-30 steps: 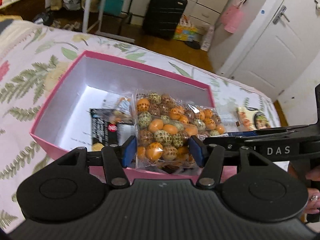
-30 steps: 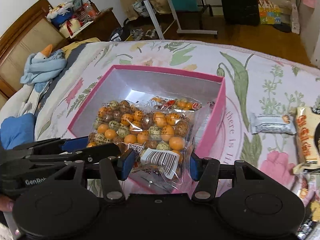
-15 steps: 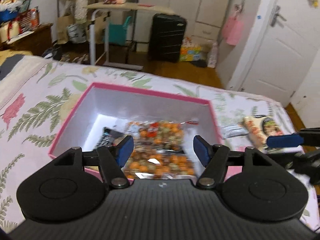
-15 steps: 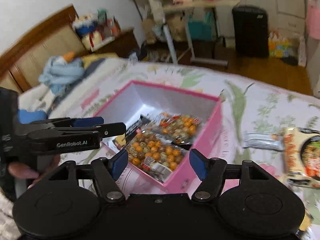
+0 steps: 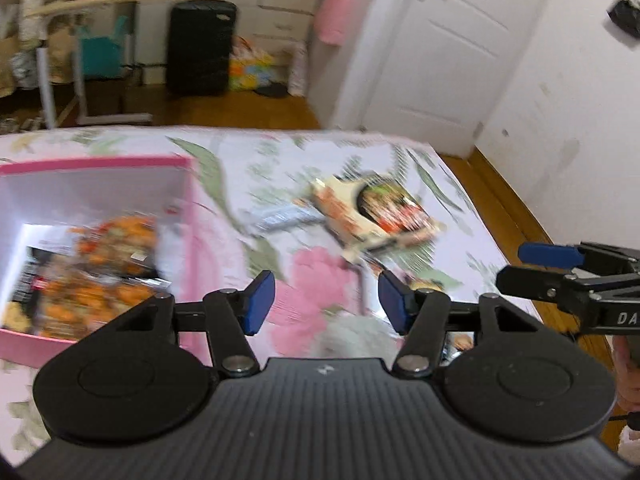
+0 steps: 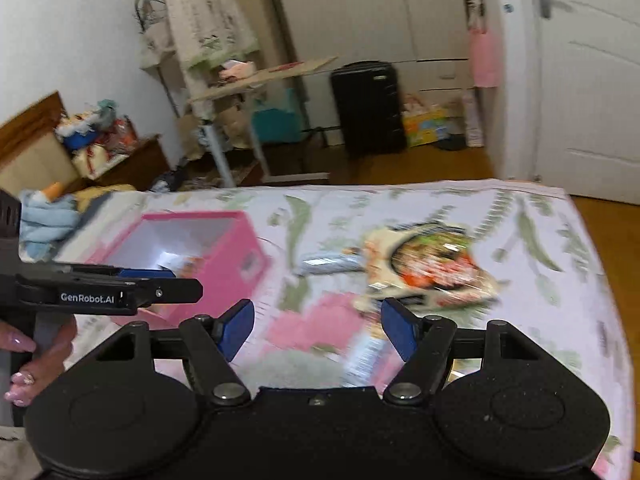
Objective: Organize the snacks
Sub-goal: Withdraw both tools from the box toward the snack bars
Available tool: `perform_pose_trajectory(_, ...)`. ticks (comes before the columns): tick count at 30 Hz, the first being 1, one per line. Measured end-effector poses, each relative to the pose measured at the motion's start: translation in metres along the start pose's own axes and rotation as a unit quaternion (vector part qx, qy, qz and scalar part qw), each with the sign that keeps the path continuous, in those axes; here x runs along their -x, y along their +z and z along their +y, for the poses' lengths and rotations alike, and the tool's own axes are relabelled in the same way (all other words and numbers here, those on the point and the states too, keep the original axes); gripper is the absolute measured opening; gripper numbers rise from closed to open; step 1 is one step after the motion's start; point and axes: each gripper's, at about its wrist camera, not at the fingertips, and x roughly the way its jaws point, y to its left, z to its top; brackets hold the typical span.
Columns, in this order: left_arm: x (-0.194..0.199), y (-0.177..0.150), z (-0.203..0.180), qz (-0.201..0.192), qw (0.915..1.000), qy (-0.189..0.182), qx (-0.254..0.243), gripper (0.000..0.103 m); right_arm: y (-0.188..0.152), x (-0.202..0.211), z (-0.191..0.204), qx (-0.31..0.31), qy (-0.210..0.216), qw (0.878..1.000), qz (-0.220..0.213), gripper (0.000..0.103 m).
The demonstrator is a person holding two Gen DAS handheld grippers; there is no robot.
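Observation:
A pink box (image 5: pixel 192 216) stands on the floral bedspread at the left; it also shows in the right wrist view (image 6: pixel 236 260). In it lie bags of orange and green candy balls (image 5: pixel 100 272). A cream noodle packet (image 5: pixel 380 216) lies right of the box, also seen in the right wrist view (image 6: pixel 432 264), with a silver wrapped bar (image 5: pixel 284 216) beside it. My left gripper (image 5: pixel 326 306) is open and empty, above the bedspread right of the box. My right gripper (image 6: pixel 318 330) is open and empty, short of the noodle packet. Both views are blurred.
The bed's far edge (image 6: pixel 400 186) and right edge (image 5: pixel 480 208) drop to a wooden floor. A black suitcase (image 6: pixel 368 108), a rolling side table (image 6: pixel 260 80) and a white door (image 5: pixel 440 48) stand beyond. Blue cloth (image 6: pixel 44 216) lies at the left.
The candy bag that both grippers held was let go into the pink box. Both grippers lifted, pulled back and swung right, toward the noodle packet.

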Motion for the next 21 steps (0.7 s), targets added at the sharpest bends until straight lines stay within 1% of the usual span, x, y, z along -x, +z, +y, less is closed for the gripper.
perform_pose_trajectory(2,-0.018,-0.006,-0.016,0.014,0.9998,-0.008,-0.012,0.052,-0.012,0.0,-0.009,-0.004,-0.026,1.0,0.002,0.075)
perform_pose_trajectory(5,-0.044,-0.013,-0.036,0.028,0.9991,-0.015,-0.029,0.052,-0.031,-0.01,-0.033,-0.044,-0.058,0.997,0.015,0.074)
perform_pose_trajectory(8,-0.072,-0.013,-0.047,0.041,0.9984,-0.019,-0.034,0.052,-0.045,-0.023,-0.052,-0.083,-0.077,0.993,0.034,0.068)
perform_pose_trajectory(11,-0.096,-0.012,-0.057,0.044,0.9978,-0.014,-0.046,0.052,-0.06,-0.034,-0.064,-0.11,-0.083,0.989,0.047,0.061)
perform_pose_trajectory(13,-0.11,-0.013,-0.061,0.044,0.9978,-0.01,-0.049,0.052,-0.069,-0.04,-0.071,-0.128,-0.083,0.987,0.055,0.055)
perform_pose_trajectory(18,-0.146,-0.023,-0.065,0.062,0.9974,0.003,-0.037,0.052,-0.087,-0.062,-0.079,-0.137,-0.096,0.982,0.083,0.053)
perform_pose_trajectory(21,-0.159,-0.035,-0.061,0.079,0.9966,-0.001,-0.023,0.052,-0.094,-0.075,-0.078,-0.133,-0.104,0.981,0.098,0.053)
